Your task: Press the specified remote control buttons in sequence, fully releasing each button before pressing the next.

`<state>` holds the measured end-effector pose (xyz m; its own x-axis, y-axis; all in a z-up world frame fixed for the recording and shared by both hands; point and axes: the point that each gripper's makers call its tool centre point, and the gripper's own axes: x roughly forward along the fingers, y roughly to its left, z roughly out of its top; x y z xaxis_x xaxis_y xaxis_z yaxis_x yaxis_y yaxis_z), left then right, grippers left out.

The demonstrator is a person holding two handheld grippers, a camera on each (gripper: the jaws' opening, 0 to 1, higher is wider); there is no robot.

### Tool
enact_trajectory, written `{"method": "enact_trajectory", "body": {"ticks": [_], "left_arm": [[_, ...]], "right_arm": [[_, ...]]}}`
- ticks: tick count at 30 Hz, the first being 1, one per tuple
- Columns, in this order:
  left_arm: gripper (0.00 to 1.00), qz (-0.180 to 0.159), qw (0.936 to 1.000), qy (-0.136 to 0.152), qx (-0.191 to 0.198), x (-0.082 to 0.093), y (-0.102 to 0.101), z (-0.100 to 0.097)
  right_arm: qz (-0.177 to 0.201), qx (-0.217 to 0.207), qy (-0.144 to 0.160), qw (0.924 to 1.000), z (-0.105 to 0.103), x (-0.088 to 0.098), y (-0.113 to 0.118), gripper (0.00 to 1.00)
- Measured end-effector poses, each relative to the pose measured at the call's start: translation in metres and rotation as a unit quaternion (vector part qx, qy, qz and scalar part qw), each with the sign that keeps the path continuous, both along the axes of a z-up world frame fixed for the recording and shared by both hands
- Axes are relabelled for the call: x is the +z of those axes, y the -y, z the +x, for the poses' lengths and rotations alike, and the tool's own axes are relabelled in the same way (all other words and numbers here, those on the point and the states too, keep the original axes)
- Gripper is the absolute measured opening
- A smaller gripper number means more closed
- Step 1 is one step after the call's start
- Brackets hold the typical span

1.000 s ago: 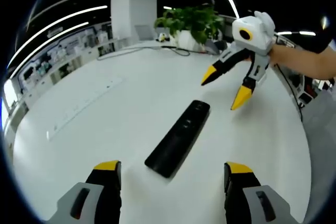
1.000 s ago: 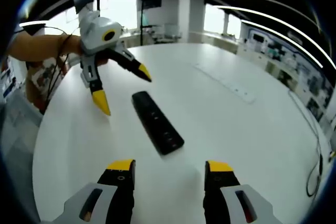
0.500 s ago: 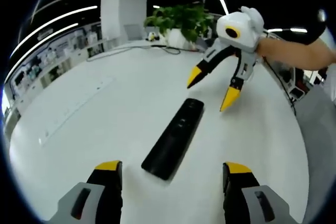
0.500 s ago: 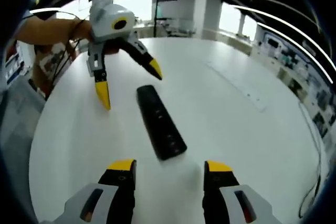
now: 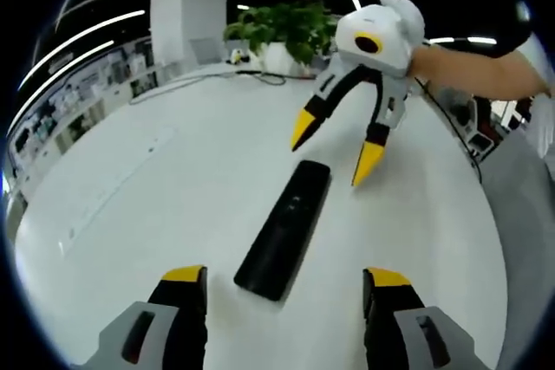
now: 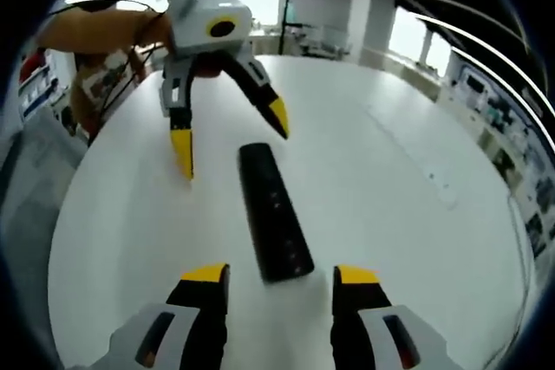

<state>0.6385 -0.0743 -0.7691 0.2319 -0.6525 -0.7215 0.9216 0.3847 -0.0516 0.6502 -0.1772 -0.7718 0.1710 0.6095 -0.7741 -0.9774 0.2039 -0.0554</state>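
A long black remote lies flat on the round white table, its buttons facing up. My left gripper is open just short of the remote's near end, its yellow-tipped jaws spread wider than the remote. My right gripper hangs open above the remote's far end, tips pointing down and not touching it. In the right gripper view the remote runs away from my open right gripper, and the left gripper hovers open over its far end.
A leafy potted plant, a white pillar and loose cables sit at the table's far side. A flush power strip is set into the tabletop. The person's arm reaches in from the right. The table edge curves close by.
Both grippers have drawn closer to the remote and to each other, so each looms larger in the other's view. The remote has stayed in place, and both grippers remain open.
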Motion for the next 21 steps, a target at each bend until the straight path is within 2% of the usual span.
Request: {"method": "enact_trajectory", "body": {"ticks": [7, 14, 21], "left_arm": [[0.69, 0.008, 0.9998, -0.012, -0.011, -0.002, 0.001, -0.002], [0.62, 0.009, 0.9995, -0.012, -0.027, -0.001, 0.004, -0.002], [0.61, 0.016, 0.9991, -0.014, -0.036, -0.003, 0.004, -0.002]], "right_arm": [[-0.012, 0.018, -0.006, 0.9997, 0.001, -0.004, -0.005, 0.44], [-0.024, 0.039, -0.009, 0.9989, -0.002, -0.004, -0.009, 0.42], [-0.033, 0.057, -0.016, 0.9977, -0.005, -0.005, -0.012, 0.38]]}}
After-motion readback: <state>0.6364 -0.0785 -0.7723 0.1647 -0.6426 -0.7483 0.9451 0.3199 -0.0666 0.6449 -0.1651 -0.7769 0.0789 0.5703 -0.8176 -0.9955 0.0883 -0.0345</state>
